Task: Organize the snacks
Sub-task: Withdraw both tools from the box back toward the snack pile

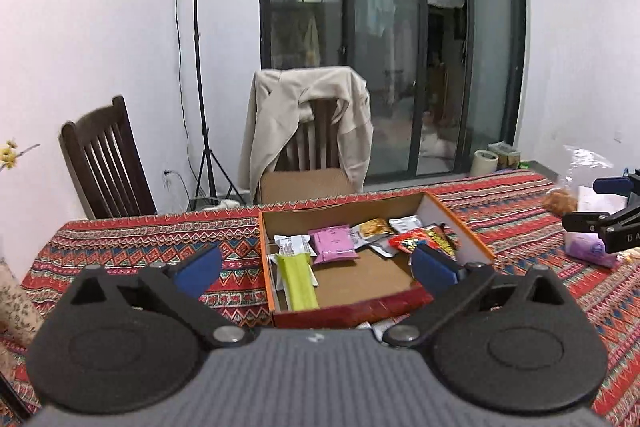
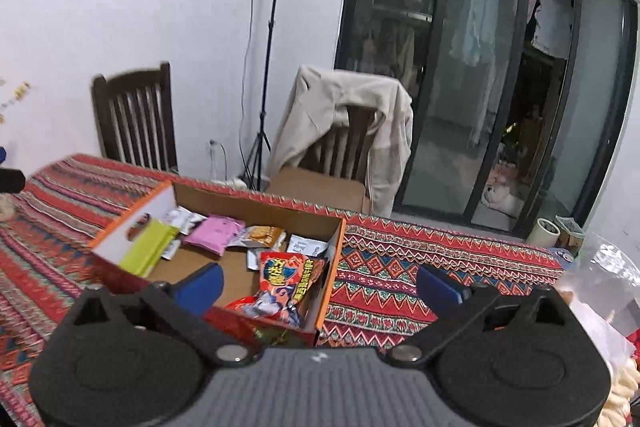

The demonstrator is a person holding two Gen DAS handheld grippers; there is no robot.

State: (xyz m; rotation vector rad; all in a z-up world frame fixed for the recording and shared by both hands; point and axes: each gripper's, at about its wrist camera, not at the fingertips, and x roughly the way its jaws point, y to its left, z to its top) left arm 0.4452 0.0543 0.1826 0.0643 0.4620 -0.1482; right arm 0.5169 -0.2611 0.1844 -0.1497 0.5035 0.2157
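Note:
An open cardboard box with orange rims and a red front wall sits on the patterned tablecloth. Inside lie a green pack, a pink pack, a white pack, a yellow-brown pack and a red pack. My left gripper hovers open above the box's near end, with nothing between its blue pads. My right gripper is also open and empty, above the box's right corner, by the red pack. In the left wrist view, the right gripper shows at the right edge.
A clear plastic bag, a purple pack and a bag of pale snacks lie on the table to the right. Beyond the table stand a chair draped with a beige jacket, a second chair and a light stand.

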